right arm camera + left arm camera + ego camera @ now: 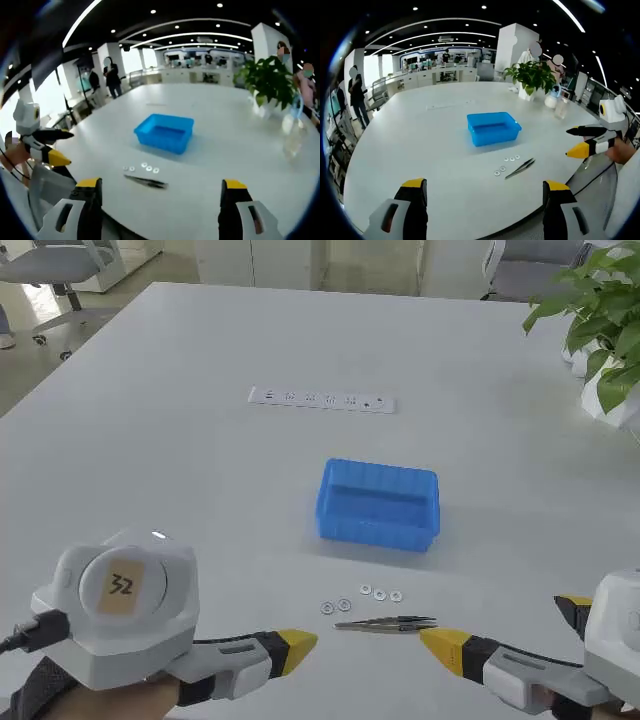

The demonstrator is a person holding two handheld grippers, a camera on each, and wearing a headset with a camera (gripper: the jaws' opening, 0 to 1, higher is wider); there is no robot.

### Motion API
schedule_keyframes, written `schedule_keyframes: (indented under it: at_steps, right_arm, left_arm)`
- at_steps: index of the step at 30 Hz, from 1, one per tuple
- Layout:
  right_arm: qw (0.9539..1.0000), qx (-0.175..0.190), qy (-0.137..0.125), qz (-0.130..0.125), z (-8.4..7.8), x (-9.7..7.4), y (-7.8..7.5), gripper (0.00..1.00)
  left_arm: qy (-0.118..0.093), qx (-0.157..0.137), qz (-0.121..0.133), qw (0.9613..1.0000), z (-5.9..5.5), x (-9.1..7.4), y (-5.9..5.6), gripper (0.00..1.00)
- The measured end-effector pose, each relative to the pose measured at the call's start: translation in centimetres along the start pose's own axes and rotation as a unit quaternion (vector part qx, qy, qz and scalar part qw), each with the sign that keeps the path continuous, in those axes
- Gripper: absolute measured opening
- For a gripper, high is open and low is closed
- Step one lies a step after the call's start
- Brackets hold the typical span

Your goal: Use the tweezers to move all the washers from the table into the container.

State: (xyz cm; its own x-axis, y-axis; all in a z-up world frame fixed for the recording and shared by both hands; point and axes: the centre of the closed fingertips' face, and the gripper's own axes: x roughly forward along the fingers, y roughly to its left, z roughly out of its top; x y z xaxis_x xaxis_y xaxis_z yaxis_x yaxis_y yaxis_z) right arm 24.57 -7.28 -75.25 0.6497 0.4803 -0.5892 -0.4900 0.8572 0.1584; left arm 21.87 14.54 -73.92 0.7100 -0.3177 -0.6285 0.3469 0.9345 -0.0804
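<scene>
Several small silver washers [362,598] lie in a loose row on the white table, in front of the blue container [379,504]. Dark tweezers [388,623] rest flat just below them, tips pointing left. My left gripper [482,192] is open at the near table edge, left of the tweezers and apart from them. My right gripper [159,192] is open at the near right, also holding nothing. The left gripper view shows the washers [506,165], tweezers [520,168] and container [493,128]; the right gripper view shows the washers [141,167], tweezers [145,182] and container [164,132].
A white power strip [321,399] lies beyond the container. A potted plant [602,320] stands at the far right table edge. Office chairs [70,270] and people stand around the room. Bare table [150,460] spreads to the left.
</scene>
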Motion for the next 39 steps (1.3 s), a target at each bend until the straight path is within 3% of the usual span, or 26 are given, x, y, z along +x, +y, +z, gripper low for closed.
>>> schedule_keyframes:
  at_steps: [12,31,39]
  right_arm:
    - [1.0,0.002,-0.002,-0.001,0.09,-0.15,-0.14,0.95]
    - [1.0,-0.001,-0.008,-0.001,0.46,-0.2,-0.23,0.95]
    - [1.0,-0.004,-0.002,0.003,0.26,0.13,0.06,0.95]
  left_arm:
    - [0.012,0.005,-0.004,0.9999,-0.43,0.09,-0.23,0.99]
    - [0.005,0.012,-0.003,0.9999,-0.01,0.04,-0.34,0.99]
    - [0.014,0.021,-0.009,0.9996,-0.3,0.42,-0.61,0.99]
